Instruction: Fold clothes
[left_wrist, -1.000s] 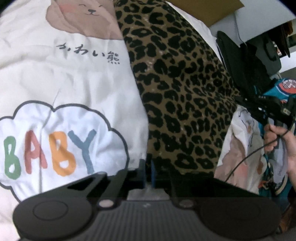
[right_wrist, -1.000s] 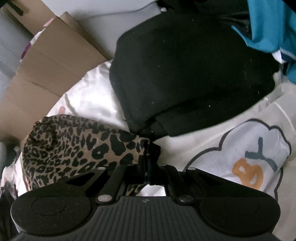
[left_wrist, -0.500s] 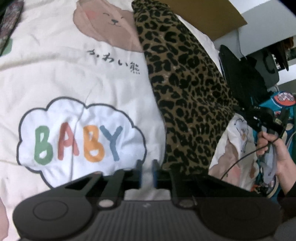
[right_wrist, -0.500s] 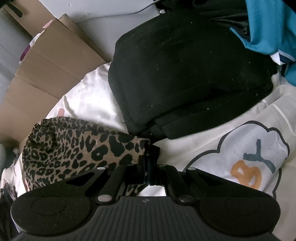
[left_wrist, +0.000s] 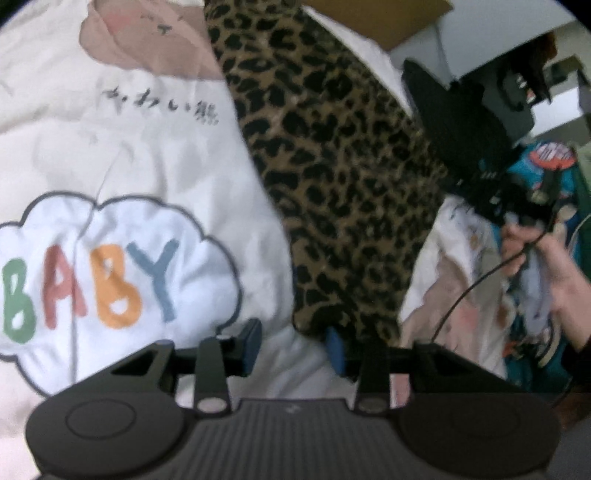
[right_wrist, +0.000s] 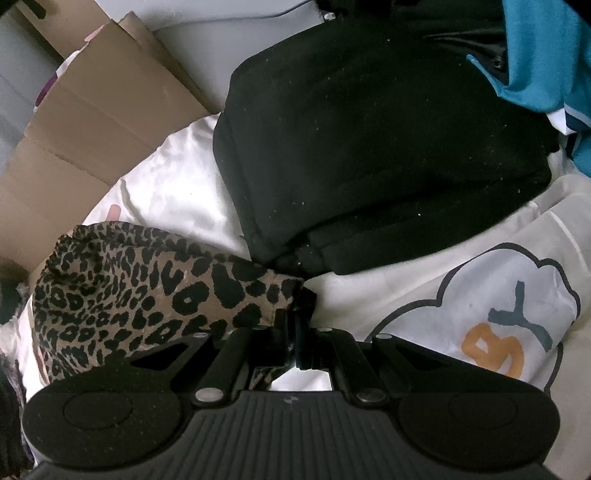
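We look down along our left gripper (left_wrist: 293, 341), which tilts steeply toward the bedding. Its jaws have just been opening, and the two blue pads (left_wrist: 251, 341) now stand apart with only white cloth showing in the gap. The near corner of the leopard-print garment (left_wrist: 332, 155) lies just above the right-hand pad; whether it touches that pad we cannot tell, as this view is blurred. The garment runs as a long folded strip from that corner up and away across the white bedsheet (left_wrist: 147, 155), which carries a cloud print reading "BABY" (left_wrist: 99, 280) and a bear drawing with dark lettering below it.

At the right edge of that view our right hand (left_wrist: 546, 258) wraps the handle of the other tool, a black cable looping down from it.

The right gripper (right_wrist: 293, 325) also points steeply down. Its jaws are pressed together, pinching the end corner of the leopard-print garment (right_wrist: 147, 291), which spreads to the left from the fingertips. Just beyond lies a folded black garment (right_wrist: 369, 147) on the sheet, with teal clothing (right_wrist: 546, 55) at the upper right and brown cardboard (right_wrist: 92, 129) at the upper left.
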